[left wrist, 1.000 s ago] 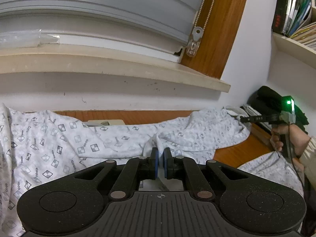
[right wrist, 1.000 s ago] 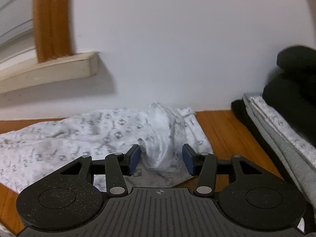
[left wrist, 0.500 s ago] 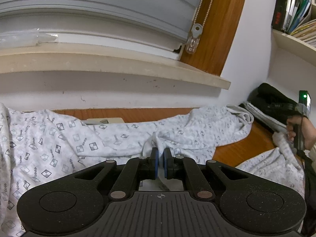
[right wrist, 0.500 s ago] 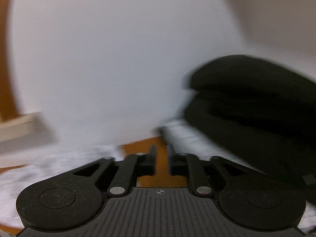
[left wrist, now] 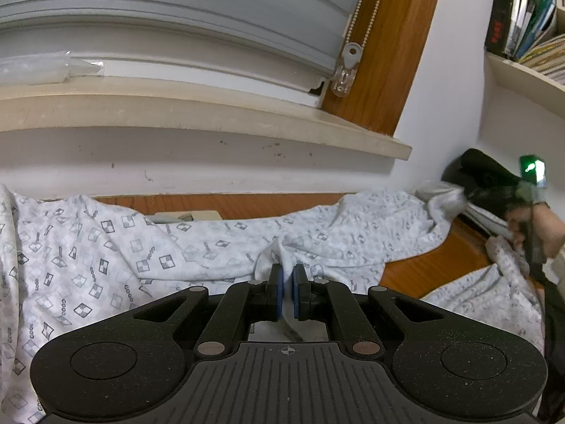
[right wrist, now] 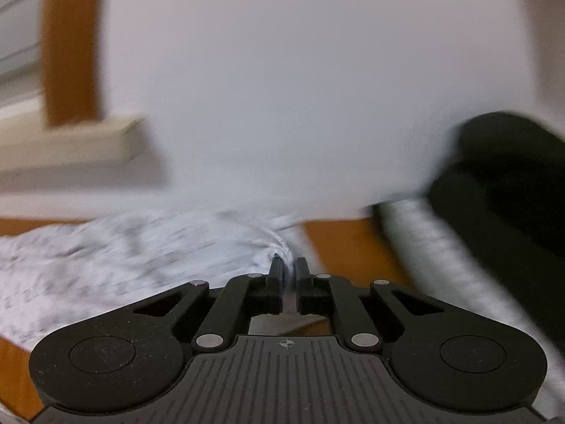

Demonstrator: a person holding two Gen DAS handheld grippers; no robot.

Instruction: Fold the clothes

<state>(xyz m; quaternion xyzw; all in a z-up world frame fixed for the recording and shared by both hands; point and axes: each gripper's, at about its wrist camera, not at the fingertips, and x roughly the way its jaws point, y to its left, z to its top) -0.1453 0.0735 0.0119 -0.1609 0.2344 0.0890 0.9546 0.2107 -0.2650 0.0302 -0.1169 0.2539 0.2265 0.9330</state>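
Patterned garment [left wrist: 197, 247] lies spread along the desk [left wrist: 416, 268] below the window sill [left wrist: 212, 109], and we've got the left hand-held gripper [left wrist: 286, 279] clamped tight on a fold of its near edge. Over by the dark clothes pile [right wrist: 501, 190], the right hand-held gripper [right wrist: 289, 272] has just been closing, jaws now pinched on a twisted corner. We judge the trick is keeping both pinches firm and the edge taut between them. Motion blur smears the right view; how much cloth it caught, we can't tell.
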